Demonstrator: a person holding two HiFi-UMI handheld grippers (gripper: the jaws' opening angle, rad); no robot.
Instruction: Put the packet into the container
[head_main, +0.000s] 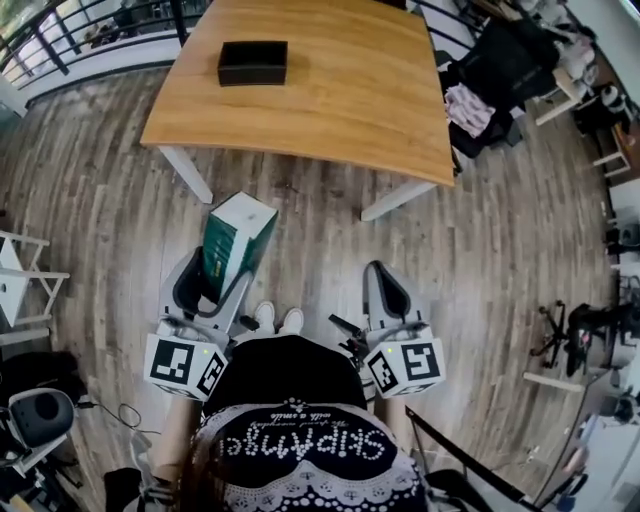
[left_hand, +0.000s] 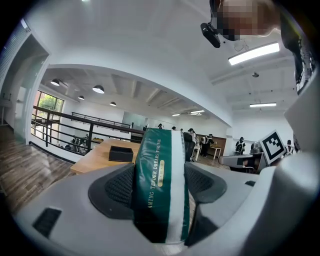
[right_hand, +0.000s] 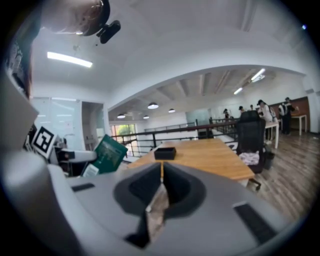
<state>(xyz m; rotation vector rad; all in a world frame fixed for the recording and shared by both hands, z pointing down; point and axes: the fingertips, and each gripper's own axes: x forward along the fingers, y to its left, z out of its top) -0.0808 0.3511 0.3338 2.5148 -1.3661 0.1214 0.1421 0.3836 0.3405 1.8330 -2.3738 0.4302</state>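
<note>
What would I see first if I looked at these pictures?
A green-and-white packet, clamped in the left hand-held gripper, just in front of the person. Farther ahead, a black container sits on the wooden table. The right hand-held gripper is shut and empty.

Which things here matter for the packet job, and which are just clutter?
Job: green packet, clamped in left gripper; black container on the wooden table.
Clutter: office chair with clothes; railing. Right gripper shut, empty.
</note>
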